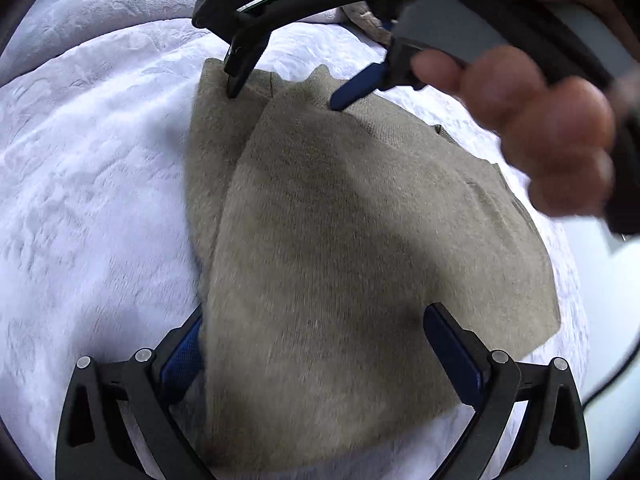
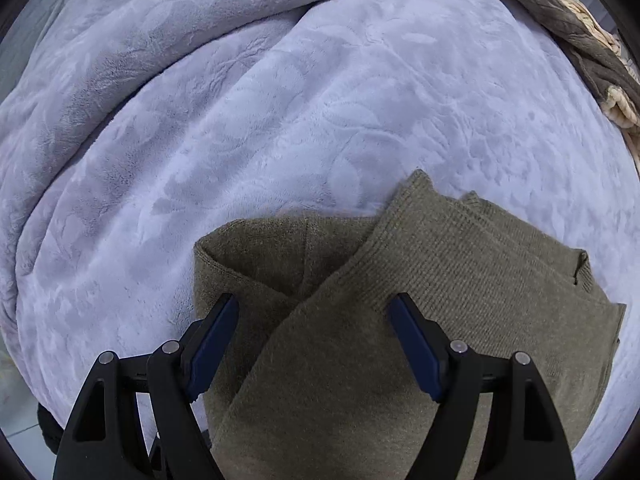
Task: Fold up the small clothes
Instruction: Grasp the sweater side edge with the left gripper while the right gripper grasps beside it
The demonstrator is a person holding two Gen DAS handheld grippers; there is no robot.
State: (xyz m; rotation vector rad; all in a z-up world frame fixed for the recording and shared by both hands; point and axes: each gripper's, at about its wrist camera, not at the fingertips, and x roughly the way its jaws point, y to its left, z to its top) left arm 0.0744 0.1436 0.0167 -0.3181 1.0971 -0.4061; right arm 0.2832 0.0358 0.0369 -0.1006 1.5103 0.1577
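An olive knitted garment (image 1: 340, 240) lies folded on a pale plush blanket (image 1: 80, 200), one layer crossed over another. My left gripper (image 1: 320, 344) is low over its near end with jaws wide apart; the cloth lies between the fingers and nothing is pinched. My right gripper (image 1: 286, 96), held by a hand (image 1: 540, 140), points down at the garment's far end, its fingertips just above or touching the cloth. In the right wrist view the garment (image 2: 440, 280) lies under the right gripper (image 2: 316, 320), whose jaws are open on either side of the crossed fold.
The blanket (image 2: 280, 120) bunches into a thick ridge (image 2: 120, 40) along the far side. A brown and cream quilted cloth (image 2: 580, 40) lies at the upper right. A bare white surface (image 1: 608, 380) with a thin cable shows past the blanket's right edge.
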